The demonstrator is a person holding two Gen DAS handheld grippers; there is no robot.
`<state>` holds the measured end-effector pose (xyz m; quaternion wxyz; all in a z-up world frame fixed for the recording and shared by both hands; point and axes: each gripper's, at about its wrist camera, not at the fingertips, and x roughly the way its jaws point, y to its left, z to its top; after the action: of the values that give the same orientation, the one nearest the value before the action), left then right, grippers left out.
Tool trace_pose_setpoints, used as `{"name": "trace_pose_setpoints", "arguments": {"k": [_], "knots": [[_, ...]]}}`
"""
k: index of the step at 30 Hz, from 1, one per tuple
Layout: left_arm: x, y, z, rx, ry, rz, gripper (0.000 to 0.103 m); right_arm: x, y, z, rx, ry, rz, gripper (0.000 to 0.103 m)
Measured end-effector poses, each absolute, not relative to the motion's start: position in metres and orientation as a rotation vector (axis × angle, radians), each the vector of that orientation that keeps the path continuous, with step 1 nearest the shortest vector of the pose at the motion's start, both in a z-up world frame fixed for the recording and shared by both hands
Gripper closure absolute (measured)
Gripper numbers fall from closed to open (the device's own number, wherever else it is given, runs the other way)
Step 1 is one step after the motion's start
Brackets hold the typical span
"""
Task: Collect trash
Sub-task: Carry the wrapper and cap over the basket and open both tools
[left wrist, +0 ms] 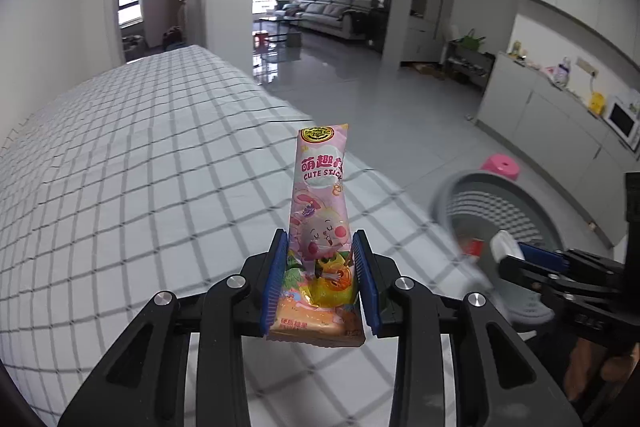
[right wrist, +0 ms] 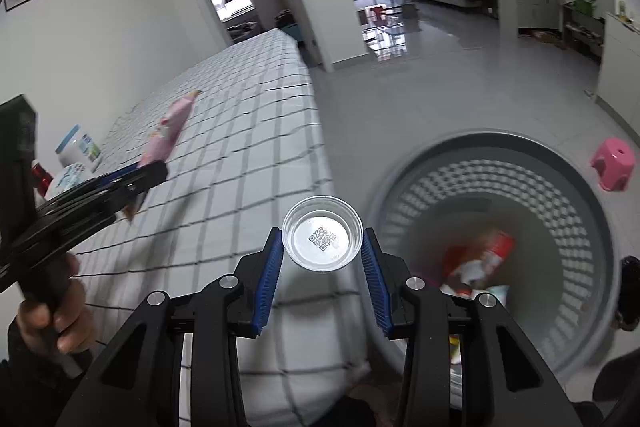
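Note:
My left gripper point(left wrist: 319, 239) is shut on a tall pink "Cute Stick" candy wrapper point(left wrist: 322, 183), which stands upright between the blue pads above the checked tablecloth point(left wrist: 140, 167). In the right wrist view the same wrapper point(right wrist: 172, 123) sticks out of that gripper at the left. My right gripper point(right wrist: 321, 247) is shut on a small clear plastic cup point(right wrist: 320, 223) with a QR code on its bottom, held over the table's edge beside the grey perforated bin point(right wrist: 592, 227). The bin holds a red wrapper point(right wrist: 496, 247) and other scraps.
A white bottle with a blue label point(right wrist: 80, 147) and a red-capped item point(right wrist: 40, 177) stand on the table at the far left. A pink stool point(right wrist: 612, 163) sits on the tiled floor behind the bin. Grey cabinets with a microwave point(left wrist: 622, 121) line the right wall.

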<state>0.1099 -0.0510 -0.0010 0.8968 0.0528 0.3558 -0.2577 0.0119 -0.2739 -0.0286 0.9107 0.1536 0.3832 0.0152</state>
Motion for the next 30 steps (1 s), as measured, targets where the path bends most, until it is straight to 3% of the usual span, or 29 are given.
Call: {"name": "trace_pose_setpoints", "arguments": {"k": [14, 30], "knots": [[0.060, -0.149, -0.006, 0.133, 0.757, -0.670, 0.070, -0.042, -0.358, -0.043, 0.381, 0.772, -0.106, 0.064], [0.048, -0.222, -0.028, 0.202, 0.830, -0.726, 0.070, -0.041, -0.405, -0.061, 0.421, 0.799, -0.151, 0.064]]}}
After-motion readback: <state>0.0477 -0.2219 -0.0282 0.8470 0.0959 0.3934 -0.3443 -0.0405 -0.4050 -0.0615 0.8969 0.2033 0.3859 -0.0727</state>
